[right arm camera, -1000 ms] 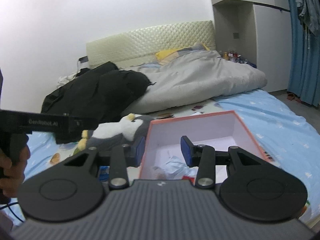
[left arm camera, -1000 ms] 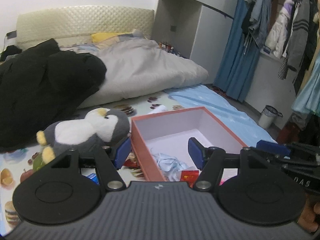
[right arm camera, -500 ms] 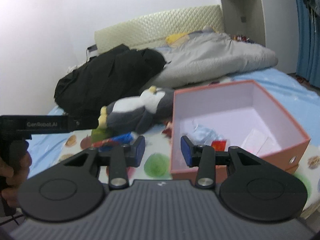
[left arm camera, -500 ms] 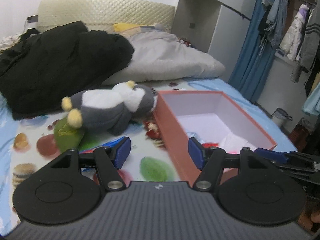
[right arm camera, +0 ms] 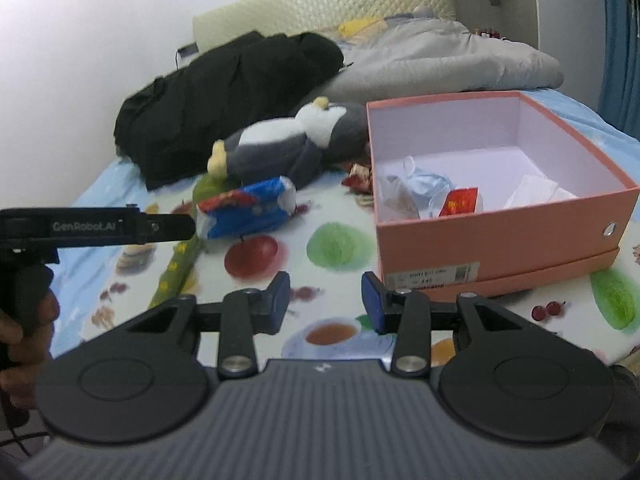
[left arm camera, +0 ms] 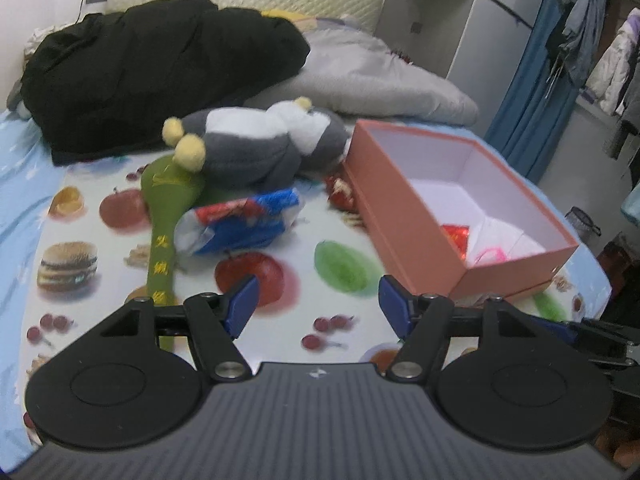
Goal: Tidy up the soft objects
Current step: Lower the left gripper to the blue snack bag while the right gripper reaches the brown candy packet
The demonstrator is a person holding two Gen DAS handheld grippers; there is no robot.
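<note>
A grey and white plush penguin (left arm camera: 256,144) (right arm camera: 288,140) lies on its side on the fruit-print bed sheet. In front of it lie a blue, red and white soft packet (left arm camera: 240,220) (right arm camera: 248,208) and a green paddle-shaped soft toy (left arm camera: 168,208) (right arm camera: 180,260). To the right stands an open salmon-pink box (left arm camera: 404,216) (right arm camera: 500,240) with a face mask, a red packet and white paper inside. My left gripper (left arm camera: 316,306) hovers over the sheet short of the packet, jaws opening, nothing between them. My right gripper (right arm camera: 322,302) is open and empty near the box's front left corner.
A black coat (left arm camera: 152,68) (right arm camera: 224,96) and a grey duvet (left arm camera: 372,80) (right arm camera: 440,60) are piled behind the toys. A small red wrapper (left arm camera: 340,192) (right arm camera: 360,176) lies by the box's left wall. A hand grips the left gripper's handle (right arm camera: 24,320). Clothes hang at the far right.
Both grippers have come down and nearer the sheet, tilting downward. The packet and green toy, hidden before, now show in front of the penguin. The left jaws stand slightly wider.
</note>
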